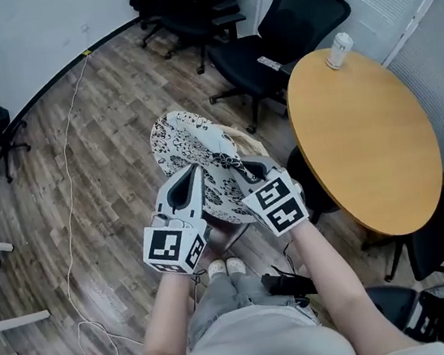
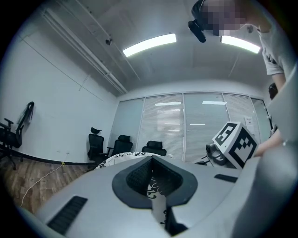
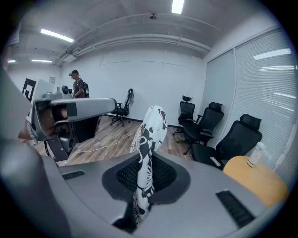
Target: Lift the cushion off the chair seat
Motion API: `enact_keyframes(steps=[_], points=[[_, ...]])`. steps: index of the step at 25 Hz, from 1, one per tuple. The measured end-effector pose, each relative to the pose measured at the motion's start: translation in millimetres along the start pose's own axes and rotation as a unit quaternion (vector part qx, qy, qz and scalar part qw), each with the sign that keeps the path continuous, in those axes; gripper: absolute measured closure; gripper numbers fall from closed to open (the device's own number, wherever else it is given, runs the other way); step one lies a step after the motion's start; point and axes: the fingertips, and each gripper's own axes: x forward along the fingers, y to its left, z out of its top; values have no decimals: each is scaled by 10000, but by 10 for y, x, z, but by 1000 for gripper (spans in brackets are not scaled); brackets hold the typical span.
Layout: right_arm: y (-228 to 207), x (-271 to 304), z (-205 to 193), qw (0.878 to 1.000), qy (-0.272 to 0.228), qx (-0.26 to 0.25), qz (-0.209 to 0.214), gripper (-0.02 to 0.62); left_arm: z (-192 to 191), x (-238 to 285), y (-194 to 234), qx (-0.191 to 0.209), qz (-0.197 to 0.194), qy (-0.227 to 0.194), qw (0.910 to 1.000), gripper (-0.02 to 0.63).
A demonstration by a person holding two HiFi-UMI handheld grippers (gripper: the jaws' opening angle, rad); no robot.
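The pale wood-plank floor [image 1: 54,204] fills most of the head view. A round, tan wooden desk [image 1: 365,144] stands at the right, and black mesh office chairs [image 1: 284,33] are grouped beyond it.

The white fabric cushion with a black swirling print [image 1: 193,148] is up in front of the person, tilted on edge and carried between both grippers. A pale rim [image 1: 242,135] shows just past its far side. It may be the chair seat, but I cannot tell whether the cushion's lower edge touches it.

The grey left gripper [image 1: 186,182] has its jaws clenched on the near edge of the cushion, with a thin fold of printed cloth pinched between the ribbed pads in the left gripper view. The grey right gripper [image 1: 247,171], just beside it, is likewise clamped on the cushion. In the right gripper view the cloth rises upright out of the closed pads.

A small white bottle [image 1: 339,49] stands on the far edge of the desk, well apart from all this.

I judge the lift itself to be the step in hand. The next move calls for both grips to stay firm and rise evenly, so that the floppy cushion comes away clear of the seat without slipping.
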Motion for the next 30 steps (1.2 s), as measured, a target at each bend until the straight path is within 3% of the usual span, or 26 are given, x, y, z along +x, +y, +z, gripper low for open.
enact_keyframes(steps=[6, 16, 30], points=[[-29, -241, 251, 9983, -413, 151, -373, 552, 212, -55, -68, 215, -25, -168, 9996, 604], [-32, -555, 647, 9840, -1359, 836, -790, 552, 466, -142, -28, 118, 124, -409, 9990, 604], [56, -735, 841, 9611, -2127, 860, -1539, 554, 626, -195, 57, 151, 267, -730, 9969, 604]])
